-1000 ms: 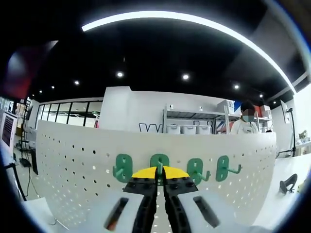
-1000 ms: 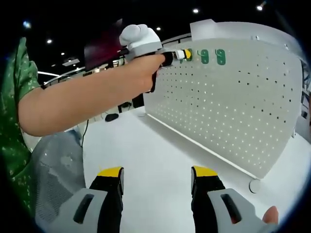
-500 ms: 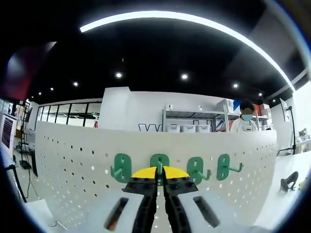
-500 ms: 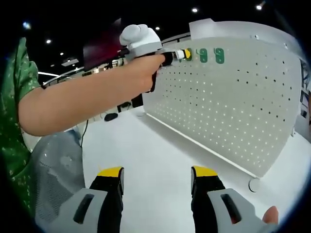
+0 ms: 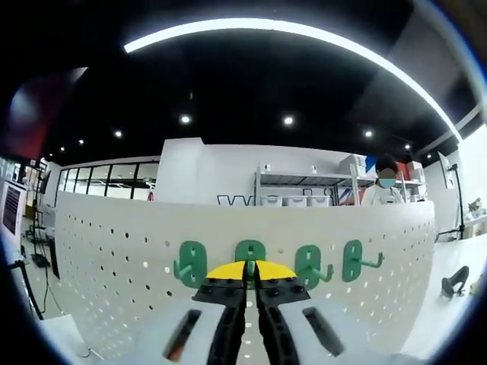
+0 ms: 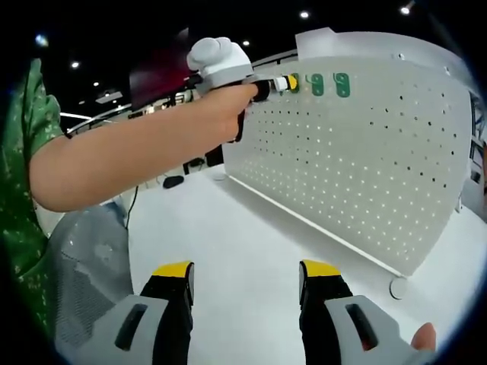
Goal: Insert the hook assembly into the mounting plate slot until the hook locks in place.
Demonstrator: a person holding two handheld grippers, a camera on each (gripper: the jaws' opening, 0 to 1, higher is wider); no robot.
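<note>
Along the upper rows of the white pegboard [image 5: 106,258], four green hooks sit side by side in the left gripper view: one at the far left [image 5: 189,262], a second [image 5: 249,252] straight ahead, a third [image 5: 308,264] and a fourth [image 5: 352,260] toward the right, the last two with prongs standing out from the board. The left gripper [image 5: 249,268] is up against the board with its yellow-tipped jaws pressed together on the prong of the second hook, whose green back plate lies flat on the board just above the tips. Behind the board: a white wall, a shelf rack [image 5: 304,190] with boxes, and a person [image 5: 384,190] at right. In the right gripper view, the person's bare arm [image 6: 137,156] reaches across to the board's top edge, holding the left gripper [image 6: 283,84] at the hook row; two green hooks [image 6: 316,84] [image 6: 342,84] show just right of its tip. The board [image 6: 365,152] stands upright on a white table [image 6: 251,251], with a small round foot [image 6: 396,287] at its near corner. The right gripper [image 6: 245,277] hangs low over the table, well apart from the board, jaws spread and nothing between them. A green patterned sleeve [image 6: 23,175] shows at left.
</note>
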